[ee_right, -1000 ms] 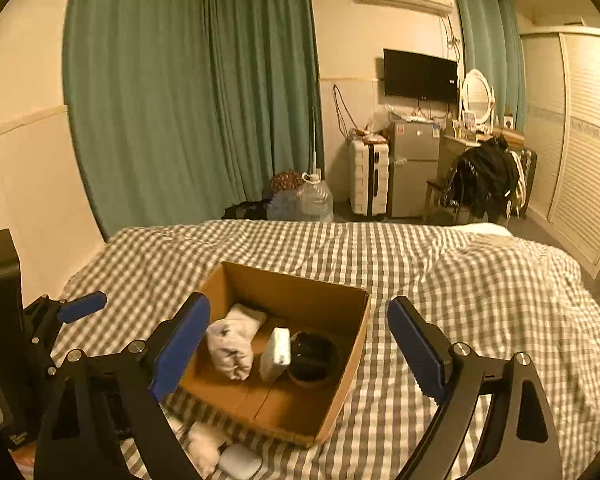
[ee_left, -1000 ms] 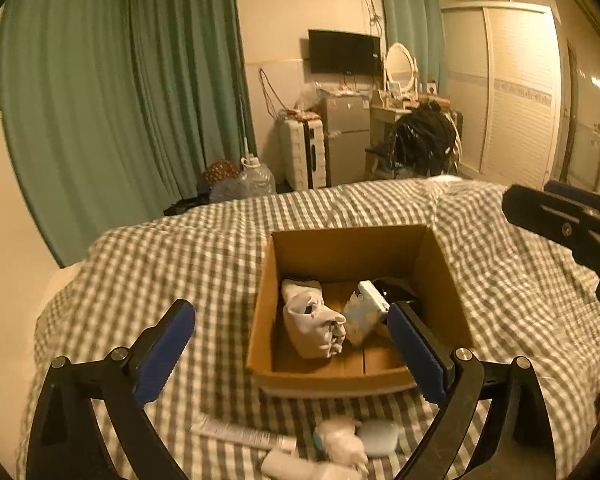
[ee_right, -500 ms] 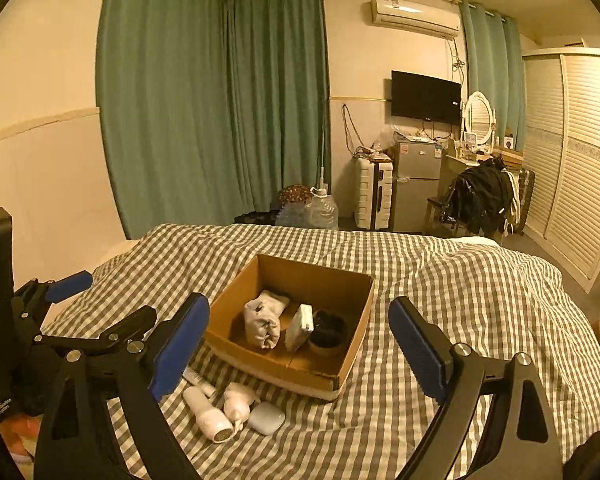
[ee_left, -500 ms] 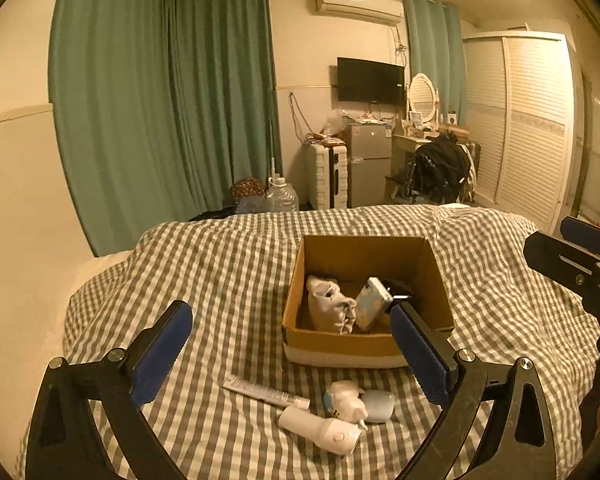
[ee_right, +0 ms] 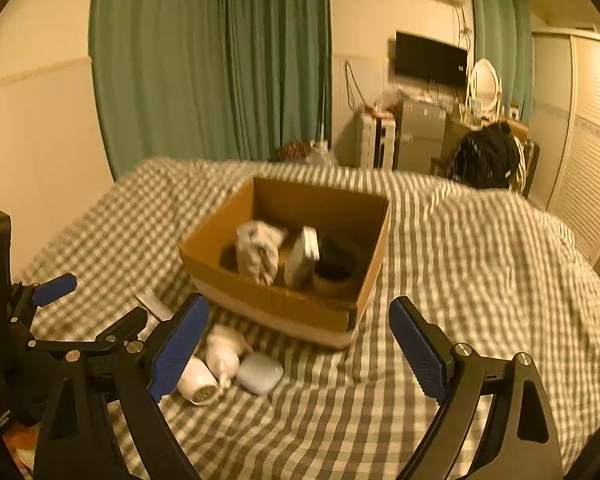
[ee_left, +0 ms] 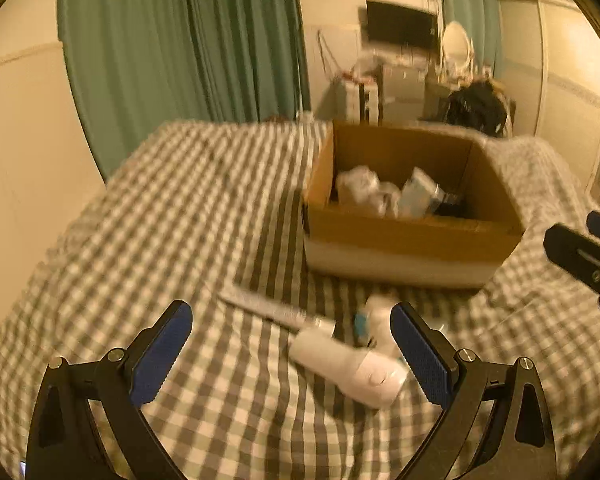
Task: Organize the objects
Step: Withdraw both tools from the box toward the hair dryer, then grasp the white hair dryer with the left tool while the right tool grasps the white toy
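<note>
A cardboard box [ee_left: 404, 236] [ee_right: 276, 304] stands on the checked bedspread and holds a white cloth bundle [ee_right: 258, 254], a pale packet [ee_right: 302, 256] and a black item [ee_right: 334, 266]. In front of it lie a white tube [ee_left: 272, 310], a white handheld device [ee_left: 350, 366] [ee_right: 196, 380], a small white bottle [ee_right: 224, 354] and a pale blue case [ee_right: 260, 372]. My left gripper [ee_left: 290, 354] is open and empty, low over the tube and the device. My right gripper [ee_right: 298, 350] is open and empty, above the bed in front of the box.
The checked bedspread [ee_right: 480, 264] covers the whole bed. Green curtains [ee_right: 212, 60] hang behind it. A suitcase [ee_right: 374, 144], a small fridge [ee_right: 420, 136], a TV [ee_right: 430, 58] and a chair with dark clothes [ee_right: 486, 156] stand at the far wall.
Both grippers have dropped and moved forward toward the loose items in front of the box. The left gripper now sits low over the tube and white device. Both stay open.
</note>
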The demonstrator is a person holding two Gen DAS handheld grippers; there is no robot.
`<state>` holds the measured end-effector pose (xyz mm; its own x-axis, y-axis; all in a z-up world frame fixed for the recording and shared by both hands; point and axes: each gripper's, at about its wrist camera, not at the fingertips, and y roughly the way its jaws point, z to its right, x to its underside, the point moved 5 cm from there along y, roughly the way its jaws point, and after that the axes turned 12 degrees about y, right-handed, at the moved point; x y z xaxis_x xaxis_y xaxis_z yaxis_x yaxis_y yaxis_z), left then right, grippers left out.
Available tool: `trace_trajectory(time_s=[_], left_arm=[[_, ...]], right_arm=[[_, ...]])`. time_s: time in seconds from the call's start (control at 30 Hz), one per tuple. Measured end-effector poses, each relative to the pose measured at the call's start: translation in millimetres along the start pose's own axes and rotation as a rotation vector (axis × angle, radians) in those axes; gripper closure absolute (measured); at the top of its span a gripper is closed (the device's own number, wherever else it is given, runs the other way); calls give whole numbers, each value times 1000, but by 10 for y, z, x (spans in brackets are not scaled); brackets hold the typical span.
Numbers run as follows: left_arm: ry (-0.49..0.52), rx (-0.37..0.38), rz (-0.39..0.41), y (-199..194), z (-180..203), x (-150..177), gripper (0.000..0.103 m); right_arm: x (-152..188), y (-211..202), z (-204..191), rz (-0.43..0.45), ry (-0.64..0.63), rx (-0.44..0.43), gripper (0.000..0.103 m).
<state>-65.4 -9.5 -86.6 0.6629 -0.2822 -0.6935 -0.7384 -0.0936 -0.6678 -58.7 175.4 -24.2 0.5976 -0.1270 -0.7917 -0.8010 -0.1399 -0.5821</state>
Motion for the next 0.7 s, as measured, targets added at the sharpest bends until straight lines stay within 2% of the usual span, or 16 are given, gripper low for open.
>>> trace_trajectory(time_s=[0.07, 0.23, 0.4, 0.57, 0.67, 0.7], left_arm=[[15, 21, -42, 132, 103, 116, 1], [54, 144, -95, 268, 427, 283, 1], [93, 154, -144, 430, 586, 379, 1], [41, 185, -177, 625, 573, 378, 3], [24, 187, -194, 696, 570, 379, 16], [25, 191, -196, 702, 576, 387, 25]], right_arm=[[116, 150, 43, -33, 6, 8, 11], [328, 375, 155, -103, 28, 17, 11], [360, 391, 219, -107, 53, 12, 11], [369, 411, 281, -117, 92, 13, 11], [372, 416, 291, -119, 101, 10, 11], [377, 424, 294, -121, 104, 9, 11]])
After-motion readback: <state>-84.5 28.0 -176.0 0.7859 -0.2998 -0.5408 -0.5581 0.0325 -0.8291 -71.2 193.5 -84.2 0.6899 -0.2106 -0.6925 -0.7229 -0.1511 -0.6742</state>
